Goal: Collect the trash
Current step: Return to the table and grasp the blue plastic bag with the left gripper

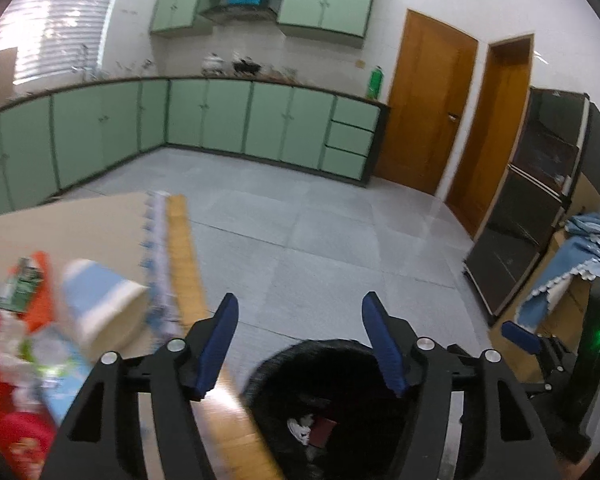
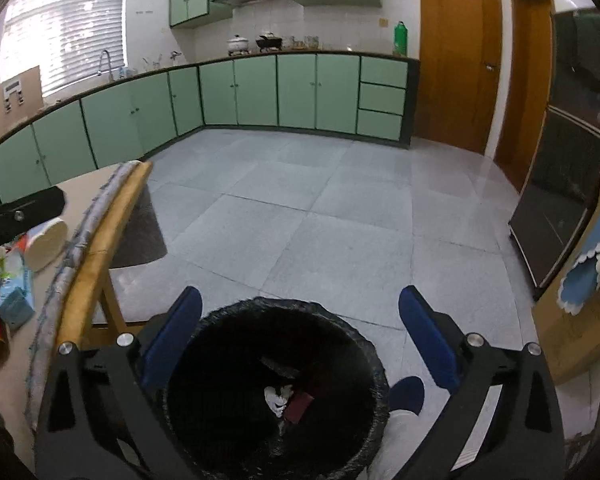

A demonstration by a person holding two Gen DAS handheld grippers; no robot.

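- A black-lined bin (image 2: pixel 276 392) fills the lower middle of the right wrist view, standing on the grey tiled floor (image 2: pixel 340 220) beside the table.
- Inside the bin lie a crumpled white scrap (image 2: pixel 278 398) and a dark red piece (image 2: pixel 299 406), touching each other near the bottom.
- The right gripper (image 2: pixel 300 320) hangs over the bin's mouth, its blue pads spread wide on either side of the rim with nothing between them.
- In the left wrist view the same bin (image 1: pixel 332 408) sits at the lower middle of the frame, partly cut off by the gripper's frame.
- The left gripper (image 1: pixel 300 340) is also parted and empty, pointing down over the bin's left rim and the table's edge.
- A blue pad of the right gripper shows at the right of the left wrist view.
- More trash (image 1: pixel 28 320) lies on the table (image 1: pixel 60 224) at the lower left: red, orange and green wrappers, blurred, and a white-and-blue cup (image 1: pixel 100 304) on its side.
- In the right wrist view that pile (image 2: pixel 4 288) hugs the left edge of the frame.
- A fringed cloth runs along the table's wooden edge (image 2: pixel 100 232).
- Green cabinets (image 2: pixel 260 92) line the far walls; two brown doors (image 2: pixel 456 52) stand at upper right.
- A dark glass-fronted cabinet (image 2: pixel 568 184) occupies the right edge.
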